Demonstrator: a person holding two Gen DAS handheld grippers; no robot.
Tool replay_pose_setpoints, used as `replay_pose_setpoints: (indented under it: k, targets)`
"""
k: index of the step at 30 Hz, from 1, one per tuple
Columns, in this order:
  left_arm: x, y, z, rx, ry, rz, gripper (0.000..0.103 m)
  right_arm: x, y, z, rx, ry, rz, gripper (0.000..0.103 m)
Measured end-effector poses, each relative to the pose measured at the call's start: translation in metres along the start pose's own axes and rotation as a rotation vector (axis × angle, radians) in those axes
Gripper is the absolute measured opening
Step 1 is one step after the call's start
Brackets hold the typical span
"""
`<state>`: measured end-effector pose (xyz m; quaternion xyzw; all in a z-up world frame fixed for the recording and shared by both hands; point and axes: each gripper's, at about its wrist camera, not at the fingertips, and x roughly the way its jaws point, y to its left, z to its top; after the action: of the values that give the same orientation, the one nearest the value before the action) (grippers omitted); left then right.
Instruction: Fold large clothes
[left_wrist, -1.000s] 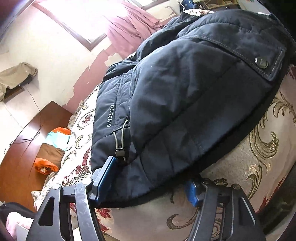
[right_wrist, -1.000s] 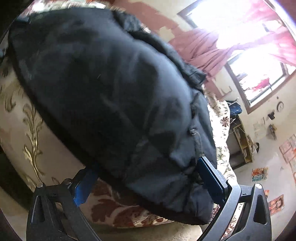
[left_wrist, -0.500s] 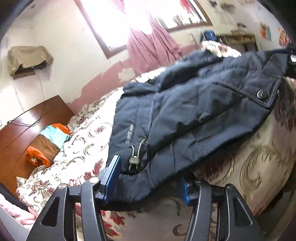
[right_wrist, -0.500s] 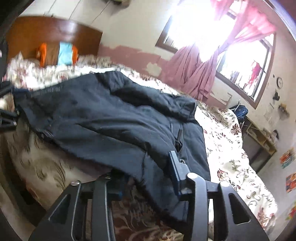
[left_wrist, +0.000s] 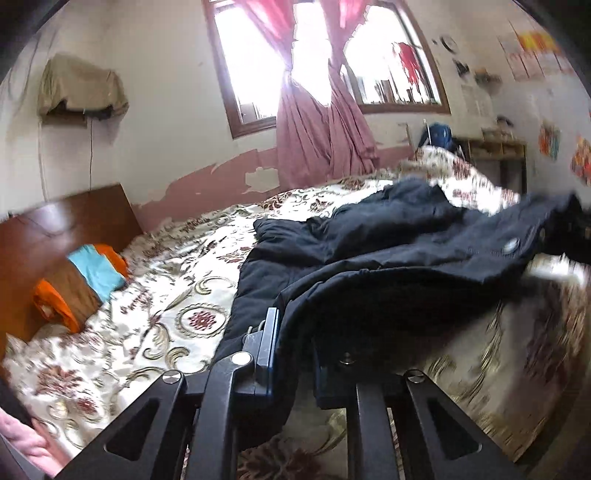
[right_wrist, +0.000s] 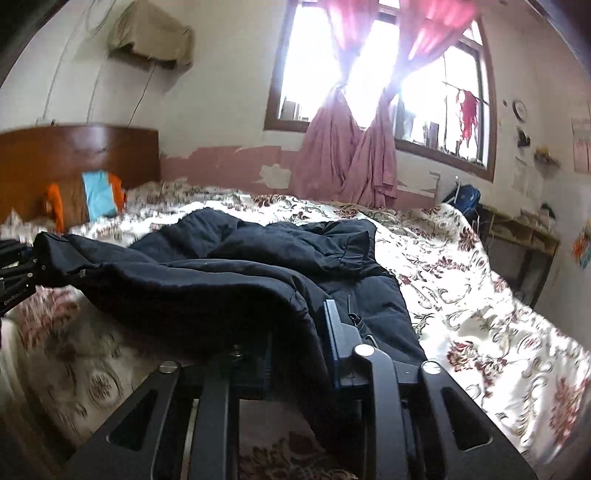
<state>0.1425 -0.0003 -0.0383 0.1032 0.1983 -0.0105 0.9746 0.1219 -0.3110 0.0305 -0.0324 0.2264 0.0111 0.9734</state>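
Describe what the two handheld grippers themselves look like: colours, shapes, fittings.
Both match. The left gripper and right gripper have matte black angular linkage arms with triangular cut-outs, joined by round silver screw heads. Each finger ends in a flat, rectangular blue pad. No cables show. A bit of pink at the left view's bottom-left edge may be the person's skin or sleeve.

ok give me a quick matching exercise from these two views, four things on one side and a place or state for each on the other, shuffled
Things:
1. dark jacket
2. orange and blue pillow
3. pink curtains
4. left gripper

Places or states:
A. knotted together in front of the window
B. shut on the hem of a garment
C. leaning on the wooden headboard
D. spread over the floral bedspread

Pairs: 1-D, 2-C, 3-A, 4-B
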Motion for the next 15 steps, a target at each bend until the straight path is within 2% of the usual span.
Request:
replay_pose_setpoints:
  k: [4,15]
  targets:
    - [0.005,0.013,0.016,-0.111,0.006,-0.060,0.011,0.003,-0.008,0.001,0.067,-0.008,0.028,0.013]
    - [-0.013,0.022,0.016,-0.227,-0.046,-0.151,0.008,-0.003,-0.020,-0.008,0.147,-0.052,0.068,0.009]
